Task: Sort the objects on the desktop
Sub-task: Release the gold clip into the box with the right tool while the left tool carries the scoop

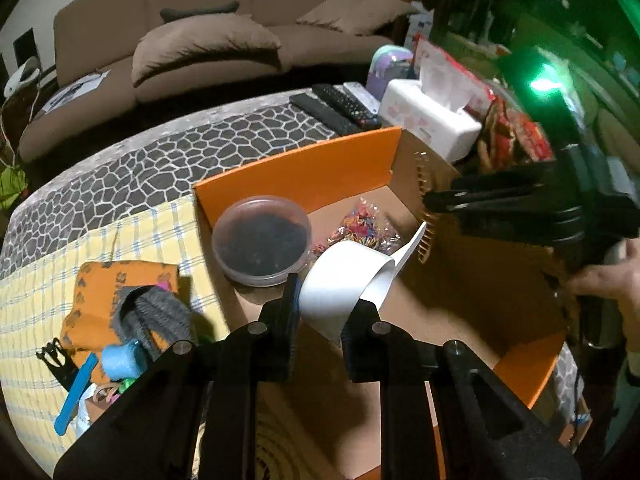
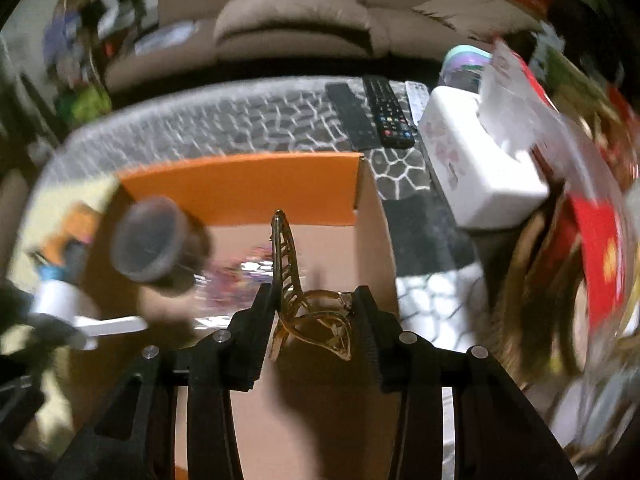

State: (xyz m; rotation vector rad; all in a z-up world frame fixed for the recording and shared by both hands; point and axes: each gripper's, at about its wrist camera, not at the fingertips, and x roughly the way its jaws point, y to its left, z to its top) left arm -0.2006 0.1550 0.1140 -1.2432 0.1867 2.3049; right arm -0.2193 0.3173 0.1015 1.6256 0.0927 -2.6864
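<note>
Two items over the orange cardboard box (image 1: 304, 168): left gripper (image 1: 324, 308) clenched on a light, stiff white plastic scoop (image 1: 344, 280) by its rim; right gripper (image 2: 314, 308) grasping a brittle amber hair claw (image 2: 316, 320) at its hinge

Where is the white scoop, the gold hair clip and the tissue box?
white scoop (image 1: 344, 280): left wrist view, on its bowl.
gold hair clip (image 2: 316, 320): right wrist view, on its curved body.
tissue box (image 1: 424, 120): left wrist view, on its side.

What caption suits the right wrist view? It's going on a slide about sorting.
Right gripper holds a gold hair claw above the orange box.
</note>
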